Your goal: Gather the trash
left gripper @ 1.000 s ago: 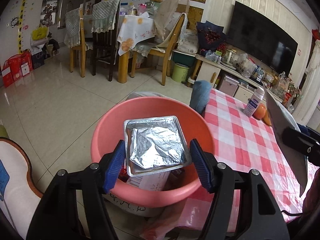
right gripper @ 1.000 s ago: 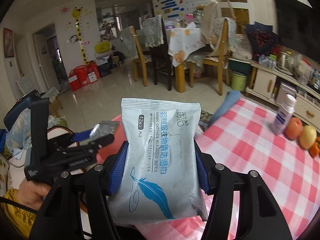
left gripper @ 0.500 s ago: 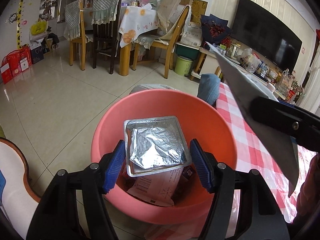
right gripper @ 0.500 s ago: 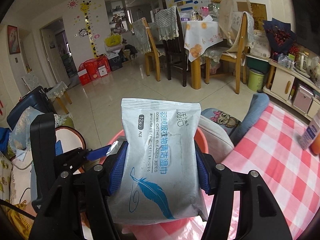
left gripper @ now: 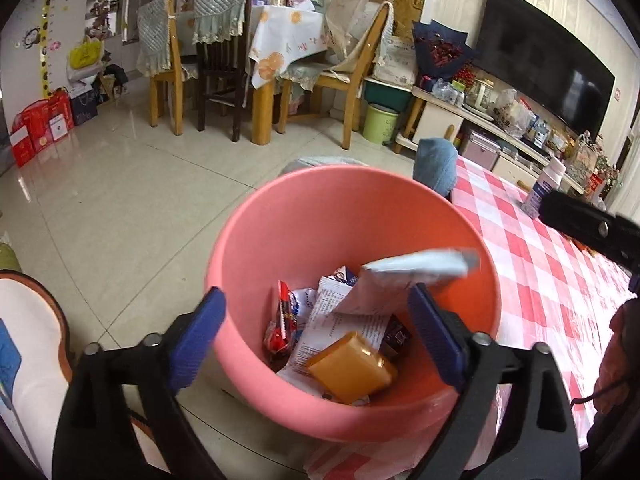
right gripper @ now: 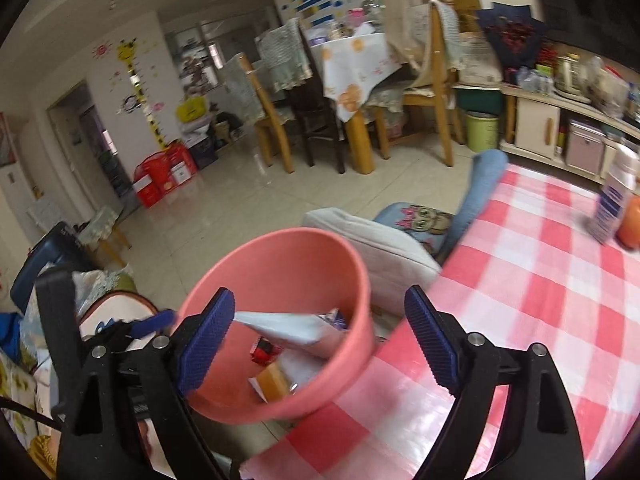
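The pink bucket (left gripper: 352, 200) stands beside the table and holds several wrappers, white papers and an orange packet (left gripper: 352, 368). A pale blue wipes pack (left gripper: 416, 268), blurred, lies tilted on top of the pile; in the right wrist view the wipes pack (right gripper: 288, 324) sits inside the bucket (right gripper: 280, 248). My left gripper (left gripper: 316, 308) hangs over the bucket, its jaws opening, nothing between them. My right gripper (right gripper: 320, 306) is above the bucket's near rim, jaws also opening and empty. The foil tray is not to be made out.
A table with a red-and-white checked cloth (right gripper: 540, 280) lies to the right, with a white bottle (right gripper: 616, 208) and an orange fruit (right gripper: 632, 220) at its far side. A cushioned seat (right gripper: 380, 240) stands behind the bucket. Tiled floor, dining chairs beyond.
Both grippers have opened. The foil tray has left the left gripper and the wipes pack has left the right one, dropping into the bucket. The right gripper swung over the bucket.
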Demonstrator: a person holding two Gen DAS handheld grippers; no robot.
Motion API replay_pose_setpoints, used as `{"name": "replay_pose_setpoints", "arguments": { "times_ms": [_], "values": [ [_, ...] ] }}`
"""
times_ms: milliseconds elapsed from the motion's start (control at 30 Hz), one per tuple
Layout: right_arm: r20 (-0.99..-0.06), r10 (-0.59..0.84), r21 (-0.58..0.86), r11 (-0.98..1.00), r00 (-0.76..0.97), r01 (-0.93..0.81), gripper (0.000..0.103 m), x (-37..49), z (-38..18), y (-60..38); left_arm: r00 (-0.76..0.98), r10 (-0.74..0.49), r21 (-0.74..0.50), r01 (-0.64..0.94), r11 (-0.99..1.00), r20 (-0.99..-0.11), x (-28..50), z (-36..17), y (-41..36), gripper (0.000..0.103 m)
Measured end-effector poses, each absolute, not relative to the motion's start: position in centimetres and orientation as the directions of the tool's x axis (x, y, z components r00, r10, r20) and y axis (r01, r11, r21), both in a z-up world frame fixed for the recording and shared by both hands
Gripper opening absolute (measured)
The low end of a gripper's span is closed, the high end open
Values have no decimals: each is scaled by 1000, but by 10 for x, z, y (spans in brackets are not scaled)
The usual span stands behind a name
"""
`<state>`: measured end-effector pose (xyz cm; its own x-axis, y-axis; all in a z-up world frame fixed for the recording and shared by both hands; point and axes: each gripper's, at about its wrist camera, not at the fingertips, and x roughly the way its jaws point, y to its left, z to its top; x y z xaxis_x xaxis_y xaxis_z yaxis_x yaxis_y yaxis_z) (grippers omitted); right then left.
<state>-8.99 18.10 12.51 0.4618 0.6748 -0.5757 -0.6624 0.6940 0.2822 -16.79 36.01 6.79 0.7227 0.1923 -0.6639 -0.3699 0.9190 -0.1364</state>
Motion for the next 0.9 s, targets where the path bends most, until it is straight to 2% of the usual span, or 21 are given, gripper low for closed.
{"name": "replay_pose_setpoints", "arguments": {
  "times_ms": [367,667,900],
  "values": [
    [-627,568,224,787,533,-575,89,-116,102,115,769,278,-49,-371,927,-575,-186,98,324,99],
    [-637,511,200,832,577,-517,89,-130,93,65,825,176,-133,-289,948,-537,-186,120,282,99],
    [-638,478,184,856,604,-484,89,-140,93,30,835,120,-133,-224,965,-538,-184,126,242,99]
  ]
}}
